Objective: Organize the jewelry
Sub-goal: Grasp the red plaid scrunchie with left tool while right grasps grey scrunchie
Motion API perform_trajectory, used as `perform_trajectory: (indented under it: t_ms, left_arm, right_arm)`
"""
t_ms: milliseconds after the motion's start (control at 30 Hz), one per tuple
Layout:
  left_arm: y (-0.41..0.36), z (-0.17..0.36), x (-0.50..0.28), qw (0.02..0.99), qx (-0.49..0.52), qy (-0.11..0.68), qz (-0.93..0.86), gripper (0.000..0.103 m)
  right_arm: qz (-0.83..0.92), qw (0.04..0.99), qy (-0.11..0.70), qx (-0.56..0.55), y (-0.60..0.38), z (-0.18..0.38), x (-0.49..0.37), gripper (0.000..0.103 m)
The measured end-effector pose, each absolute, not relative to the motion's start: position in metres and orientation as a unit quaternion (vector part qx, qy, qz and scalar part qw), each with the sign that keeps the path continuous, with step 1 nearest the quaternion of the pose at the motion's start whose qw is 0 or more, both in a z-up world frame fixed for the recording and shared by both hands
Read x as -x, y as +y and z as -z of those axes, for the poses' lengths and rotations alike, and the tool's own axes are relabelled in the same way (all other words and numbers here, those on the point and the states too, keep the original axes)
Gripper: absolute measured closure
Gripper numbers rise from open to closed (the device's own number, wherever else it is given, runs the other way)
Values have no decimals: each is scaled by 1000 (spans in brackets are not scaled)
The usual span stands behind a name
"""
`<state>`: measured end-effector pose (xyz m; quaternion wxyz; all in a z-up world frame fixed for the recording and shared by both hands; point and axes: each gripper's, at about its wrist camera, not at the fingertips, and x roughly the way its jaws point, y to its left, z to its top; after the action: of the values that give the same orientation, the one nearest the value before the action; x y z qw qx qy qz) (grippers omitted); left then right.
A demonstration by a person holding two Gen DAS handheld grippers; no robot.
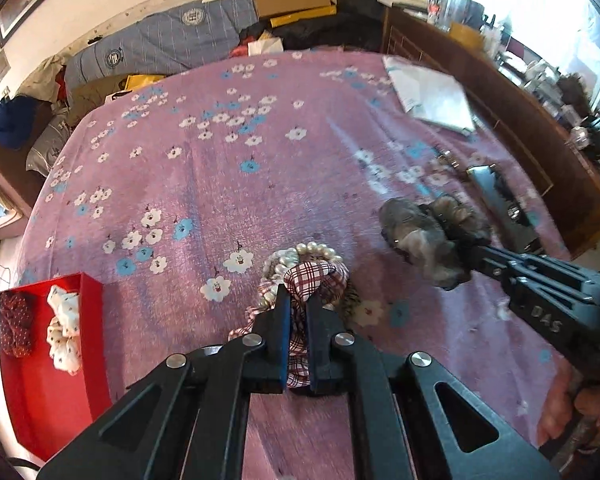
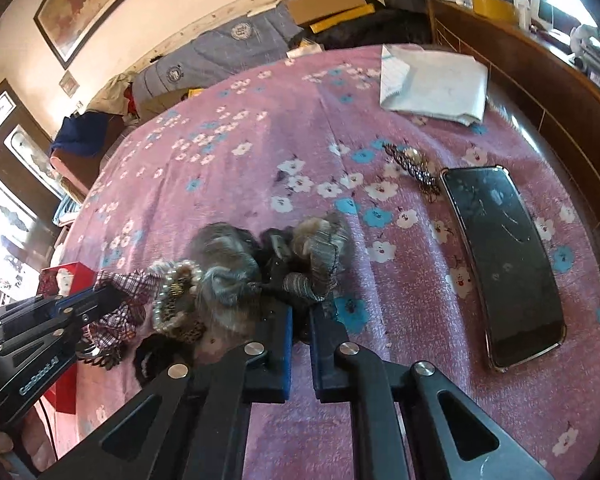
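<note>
My left gripper (image 1: 298, 300) is shut on a red-and-white plaid scrunchie (image 1: 312, 276), whose cloth runs down between the blue pads. A pearl bracelet (image 1: 314, 249) lies just behind it on the pink flowered bedspread (image 1: 220, 168). My right gripper (image 2: 301, 312) is shut on a ruffled grey-brown scrunchie (image 2: 228, 272) with a dark middle. In the right wrist view the plaid scrunchie (image 2: 124, 304) and the pearl bracelet (image 2: 176, 292) sit left of it. A red box (image 1: 52, 392) at the lower left holds a dark red dotted scrunchie (image 1: 16, 324) and a white flowered one (image 1: 64, 328).
A phone (image 2: 508, 264) lies face up on the right, with a dark chain bracelet (image 2: 416, 168) beside its far end. A white folded packet (image 2: 432, 84) rests near the far edge. A black scrunchie (image 2: 156, 356) sits near the pearls. A wooden headboard (image 2: 540, 92) borders the right side.
</note>
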<state>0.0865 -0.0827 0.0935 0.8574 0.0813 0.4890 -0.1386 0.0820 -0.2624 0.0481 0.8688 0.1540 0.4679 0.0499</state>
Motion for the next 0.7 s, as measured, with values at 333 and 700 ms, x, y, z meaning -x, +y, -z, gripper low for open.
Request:
perform_trajectory:
  t_ms: [333, 700]
  left_arm:
    - [-69, -135, -42, 868, -33, 471, 156, 97]
    - [-27, -172, 0, 882, 29, 436, 175, 97]
  right_arm:
    - [-59, 881, 441, -158, -260, -82, -44, 96]
    - [-76, 898, 418, -118, -235, -116, 5, 96]
